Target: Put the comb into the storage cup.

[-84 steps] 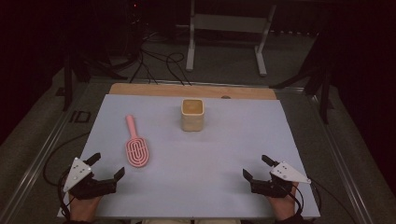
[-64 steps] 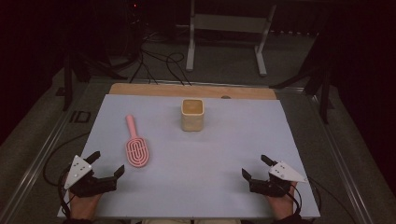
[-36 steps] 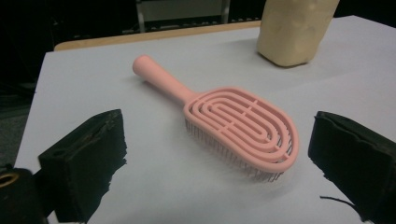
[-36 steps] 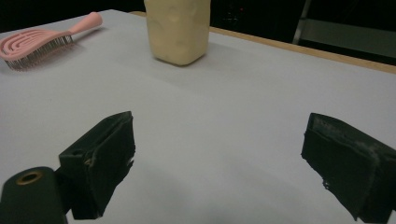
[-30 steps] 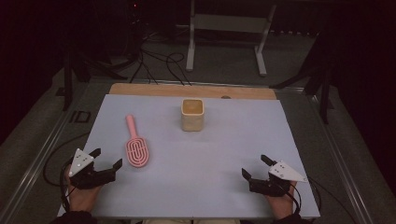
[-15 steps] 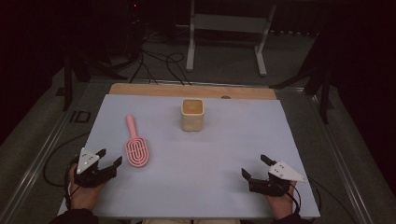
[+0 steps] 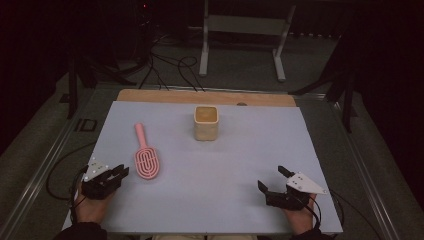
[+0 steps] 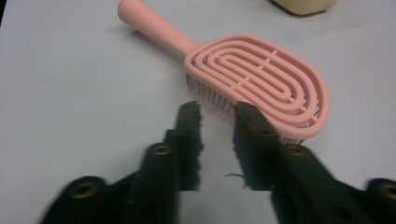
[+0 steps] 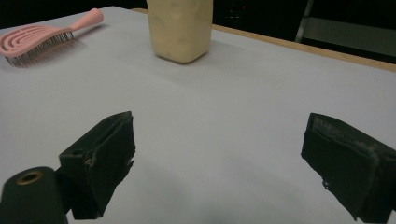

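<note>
Work has barely begun: the pink hairbrush (image 7: 146, 159) lies flat on the pale table (image 7: 225, 165), bristles down, handle pointing away toward the far edge, well to the left of the cream cup (image 7: 206, 122) that stands near the back. Nothing is lifted or gripped yet.

In the high view the left gripper (image 7: 119, 173) sits just beside the near end of the brush head. In the left gripper view its jaws have just been closing and stand narrowed with a small gap; only bare table lies between them, and their tips come right up to the bristled edge of the hairbrush without pinching it. Taking hold of the brush and carrying it wherever it is meant to go, perhaps to the cup, is all left to do.

The right gripper (image 7: 272, 181) rests at the near right of the table with its jaws spread wide and empty.

Compared with the earlier frames, the left gripper has crept closer to the brush and its jaws have narrowed, while the right one, the brush and the cup have not moved.
</note>
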`<state>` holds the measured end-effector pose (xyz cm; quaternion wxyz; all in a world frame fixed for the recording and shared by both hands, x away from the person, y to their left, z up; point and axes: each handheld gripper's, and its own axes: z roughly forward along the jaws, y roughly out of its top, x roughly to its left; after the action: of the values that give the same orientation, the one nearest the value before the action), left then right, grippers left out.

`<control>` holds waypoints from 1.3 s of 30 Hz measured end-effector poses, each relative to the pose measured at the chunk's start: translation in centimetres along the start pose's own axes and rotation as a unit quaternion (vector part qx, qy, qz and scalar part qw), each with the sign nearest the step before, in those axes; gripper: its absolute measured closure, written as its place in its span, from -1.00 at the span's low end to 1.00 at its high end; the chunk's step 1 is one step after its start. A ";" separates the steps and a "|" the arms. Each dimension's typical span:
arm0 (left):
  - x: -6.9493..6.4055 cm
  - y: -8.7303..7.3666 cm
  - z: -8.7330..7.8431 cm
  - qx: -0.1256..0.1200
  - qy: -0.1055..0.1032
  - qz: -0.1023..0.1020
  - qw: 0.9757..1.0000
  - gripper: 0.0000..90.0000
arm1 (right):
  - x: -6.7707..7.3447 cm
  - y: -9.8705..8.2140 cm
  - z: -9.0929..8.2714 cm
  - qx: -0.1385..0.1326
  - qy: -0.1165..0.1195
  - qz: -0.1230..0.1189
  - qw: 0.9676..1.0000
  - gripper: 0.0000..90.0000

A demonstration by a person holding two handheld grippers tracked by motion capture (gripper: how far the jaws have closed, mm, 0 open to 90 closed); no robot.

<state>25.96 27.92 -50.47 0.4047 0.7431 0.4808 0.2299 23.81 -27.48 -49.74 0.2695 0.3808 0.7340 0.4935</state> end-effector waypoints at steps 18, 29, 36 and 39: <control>-0.4 -0.1 2.0 0.056 0.006 0.009 0.998 1.00 | 0.0 0.0 0.1 0.002 -0.003 -0.001 1.000 -0.79; -1.8 0.7 2.4 0.062 -0.005 0.032 0.998 1.00 | -0.1 0.0 0.1 0.003 -0.004 -0.001 1.000 -0.78; -3.0 1.2 3.4 0.074 -0.011 0.051 0.996 1.00 | -0.1 0.0 0.2 0.004 -0.003 -0.001 1.000 -0.78; -3.5 1.6 3.8 0.075 -0.017 0.056 0.995 1.00 | -0.1 0.0 0.2 0.004 -0.003 -0.002 1.000 -0.78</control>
<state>28.05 23.02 -51.16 0.3423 0.8011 0.4472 0.2027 24.01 -27.49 -49.79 0.2713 0.3819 0.7359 0.4888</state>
